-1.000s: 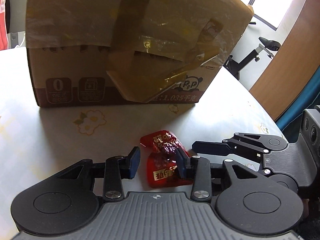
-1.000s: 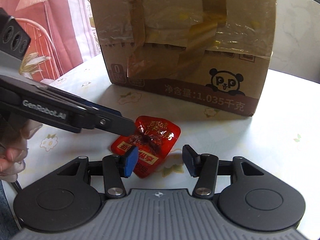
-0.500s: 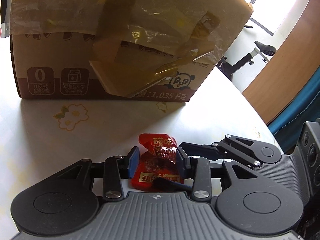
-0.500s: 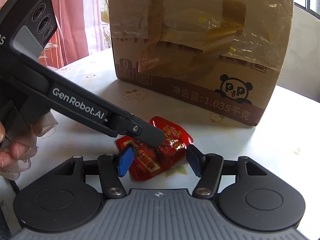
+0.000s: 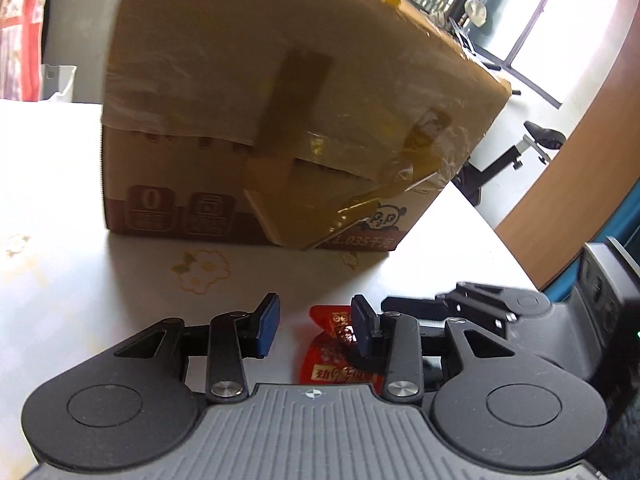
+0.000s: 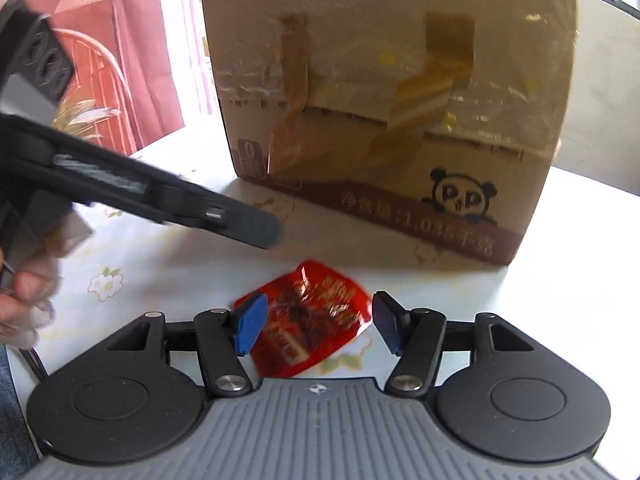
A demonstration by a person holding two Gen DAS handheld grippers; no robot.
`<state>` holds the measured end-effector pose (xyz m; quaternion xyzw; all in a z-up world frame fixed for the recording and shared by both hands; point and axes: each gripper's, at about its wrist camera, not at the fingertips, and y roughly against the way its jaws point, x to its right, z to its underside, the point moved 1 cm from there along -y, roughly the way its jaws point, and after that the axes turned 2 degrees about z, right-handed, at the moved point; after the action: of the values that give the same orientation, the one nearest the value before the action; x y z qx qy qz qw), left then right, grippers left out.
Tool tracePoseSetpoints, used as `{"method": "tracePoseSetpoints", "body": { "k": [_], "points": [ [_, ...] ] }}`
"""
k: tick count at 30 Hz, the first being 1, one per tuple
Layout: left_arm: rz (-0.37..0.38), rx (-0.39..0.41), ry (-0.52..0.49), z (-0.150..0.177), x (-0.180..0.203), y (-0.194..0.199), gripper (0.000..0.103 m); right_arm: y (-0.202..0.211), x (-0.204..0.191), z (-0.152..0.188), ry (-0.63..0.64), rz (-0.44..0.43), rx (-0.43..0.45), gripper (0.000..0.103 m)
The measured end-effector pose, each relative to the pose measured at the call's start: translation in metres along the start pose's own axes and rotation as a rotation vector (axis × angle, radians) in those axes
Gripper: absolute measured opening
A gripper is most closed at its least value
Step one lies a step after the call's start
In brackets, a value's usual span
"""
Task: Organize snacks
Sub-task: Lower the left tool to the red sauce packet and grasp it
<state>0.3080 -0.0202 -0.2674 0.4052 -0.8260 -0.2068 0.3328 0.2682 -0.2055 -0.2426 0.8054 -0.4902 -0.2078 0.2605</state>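
Snack packet (image 6: 316, 316) lies flat on the counter (image 6: 540, 300) in front of the cardboard box (image 6: 392, 120), between your right claw's (image 6: 316, 322) open pads; your left claw (image 5: 314, 322) is narrow and empty. Close carelessly and the slick wrapper could skid away.

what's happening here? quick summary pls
A person holds two tongs over a table with a taped cardboard box. One red snack packet lies flat in front of the box. The right tongs are open around it without gripping. The left tongs are open and empty, raised just off the packet. The packet is not in the box.
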Motion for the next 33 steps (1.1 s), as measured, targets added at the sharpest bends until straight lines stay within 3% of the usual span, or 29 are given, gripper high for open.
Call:
{"method": "tracePoseSetpoints", "body": {
  "k": [5,9,15,22,30,33],
  "points": [
    [-0.013,-0.034,0.032,0.015,-0.001,0.015,0.040,-0.018,0.011,-0.012,0.036,-0.052,-0.024,0.062],
    [-0.012,-0.094,-0.034,0.031,0.017,0.008,0.040,-0.030,0.017,-0.014,-0.009,-0.098,-0.056,0.062],
    [-0.046,-0.155,-0.139,0.043,0.042,-0.012,0.038,-0.018,0.022,-0.004,-0.096,-0.132,-0.059,0.059],
    [-0.126,-0.155,-0.112,0.047,0.031,-0.014,0.037,-0.001,0.025,0.010,-0.192,-0.183,-0.058,0.054],
    [-0.138,-0.123,-0.031,0.039,0.013,-0.005,0.037,-0.007,0.014,0.002,-0.056,-0.087,-0.057,0.053],
    [-0.126,-0.118,-0.008,0.037,0.010,-0.005,0.037,-0.006,0.008,0.005,0.016,-0.063,-0.055,0.032]
  ]
}}
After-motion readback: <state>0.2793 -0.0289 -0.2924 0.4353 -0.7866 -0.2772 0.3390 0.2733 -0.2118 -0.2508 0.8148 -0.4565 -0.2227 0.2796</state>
